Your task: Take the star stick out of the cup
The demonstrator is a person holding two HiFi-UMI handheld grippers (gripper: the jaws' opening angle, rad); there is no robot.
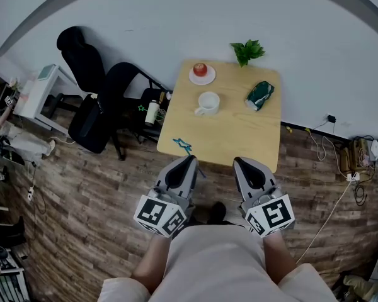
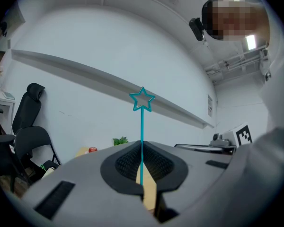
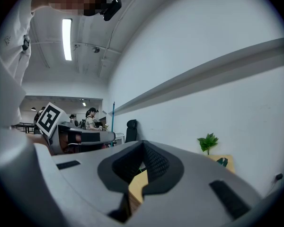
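A thin teal star stick (image 2: 142,100) stands upright between the jaws of my left gripper (image 2: 142,150), which is shut on its lower shaft. In the head view the star stick (image 1: 182,145) pokes out ahead of the left gripper (image 1: 190,160) over the table's near left corner. The white cup (image 1: 208,102) sits near the middle of the wooden table (image 1: 239,137), well beyond both grippers, and nothing stands in it. My right gripper (image 1: 237,161) hovers at the table's near edge; its jaws (image 3: 143,148) are shut with nothing between them.
A red apple (image 1: 200,68) lies on a white plate (image 1: 202,77) at the far left of the table. A small plant (image 1: 247,51) and a green bag (image 1: 260,95) sit on the right. Black chairs (image 1: 94,99) and a bottle (image 1: 152,112) stand left of the table.
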